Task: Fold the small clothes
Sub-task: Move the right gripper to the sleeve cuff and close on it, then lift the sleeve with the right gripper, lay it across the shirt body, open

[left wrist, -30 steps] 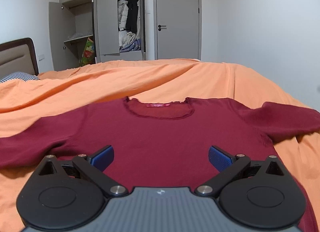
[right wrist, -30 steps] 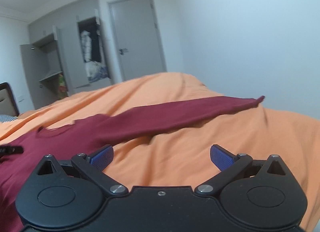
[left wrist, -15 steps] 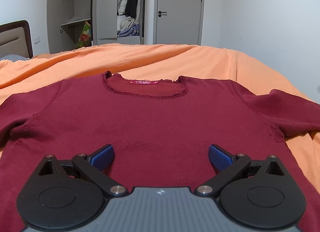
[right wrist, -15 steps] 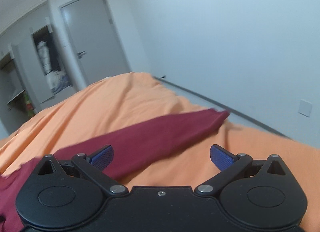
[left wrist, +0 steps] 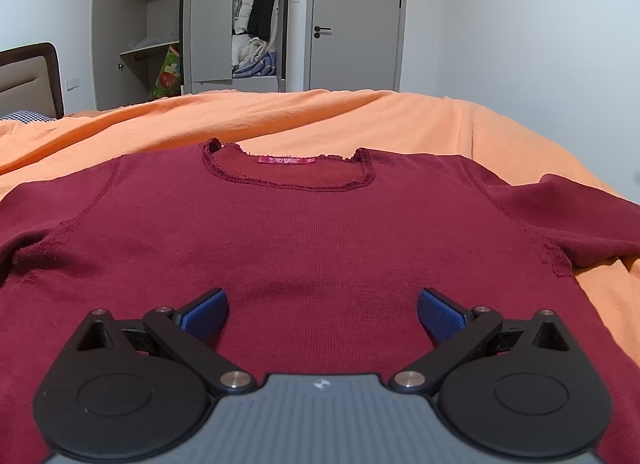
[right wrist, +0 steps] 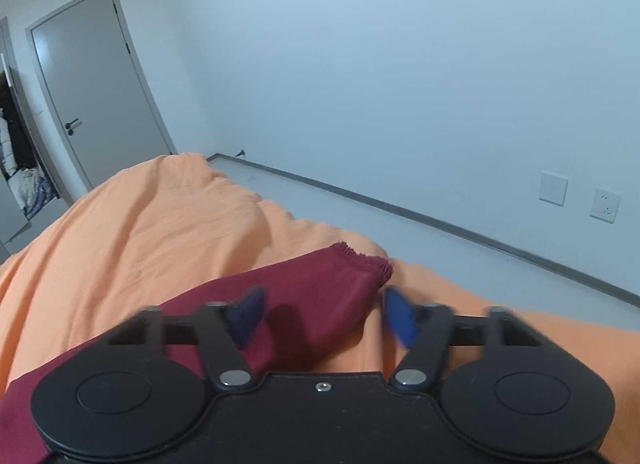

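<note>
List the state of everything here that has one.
Shirt: spread flat, face up, unfolded.
Sleeve: stretched out, cuff between right gripper's fingers.
Left gripper: open, over shirt.
Right gripper: open, blurred.
Wardrobe: doors open.
Door: closed.
Bed cover: wrinkled.

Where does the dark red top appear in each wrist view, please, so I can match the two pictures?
Left wrist: the dark red top lies flat across the middle, neckline away from the camera.
Right wrist: only one sleeve shows, lower centre, its cuff between the open fingers.
Shared landmark: the grey door.
</note>
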